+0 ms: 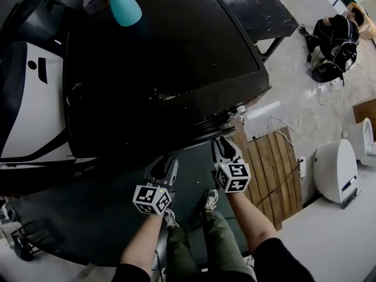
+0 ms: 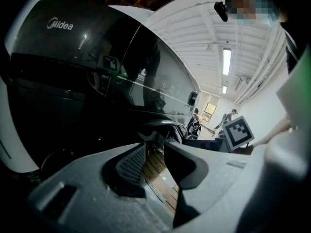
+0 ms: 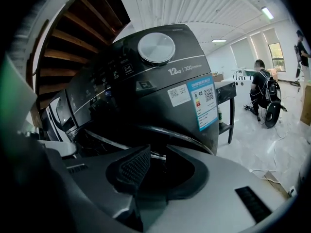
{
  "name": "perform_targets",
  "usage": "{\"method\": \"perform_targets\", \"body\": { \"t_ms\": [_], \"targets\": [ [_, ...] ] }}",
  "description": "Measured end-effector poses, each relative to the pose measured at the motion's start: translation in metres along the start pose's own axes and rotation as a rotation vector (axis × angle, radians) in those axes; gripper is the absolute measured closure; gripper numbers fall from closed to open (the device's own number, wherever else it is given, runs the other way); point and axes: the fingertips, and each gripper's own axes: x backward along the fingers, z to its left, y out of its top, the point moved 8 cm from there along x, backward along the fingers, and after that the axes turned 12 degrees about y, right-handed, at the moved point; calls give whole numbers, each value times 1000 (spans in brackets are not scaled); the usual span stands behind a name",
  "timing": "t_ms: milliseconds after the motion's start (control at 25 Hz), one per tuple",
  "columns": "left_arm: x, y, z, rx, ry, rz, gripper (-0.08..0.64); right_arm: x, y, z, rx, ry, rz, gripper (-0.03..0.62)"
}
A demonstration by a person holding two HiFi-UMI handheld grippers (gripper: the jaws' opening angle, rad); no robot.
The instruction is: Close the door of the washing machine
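Head view — left gripper [image 1: 165, 165], right gripper [image 1: 225, 146] near washing machine [image 1: 164, 57], jaws apart.

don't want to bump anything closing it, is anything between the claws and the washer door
Nothing visible does. The left claw and right claw are empty, jaws apart, and the door rim lies ahead of the right claw. The spray bottle sits back on the machine's top, out of the way.

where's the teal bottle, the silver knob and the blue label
teal bottle [image 1: 125, 9], head view, its body
silver knob [image 3: 156, 47], right gripper view, its round face
blue label [image 3: 202, 102], right gripper view, sticker's middle
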Motion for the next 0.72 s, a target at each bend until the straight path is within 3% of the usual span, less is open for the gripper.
{"method": "perform_targets", "body": {
  "t_ms": [360,720],
  "targets": [
    [-12,-3,5,-40,-2,23,555,-4,-3,3,17,-9,-8,526],
    [-16,-8,2,-24,20,-9,555,-5,-2,1,26,16,-21,529]
  ]
}}
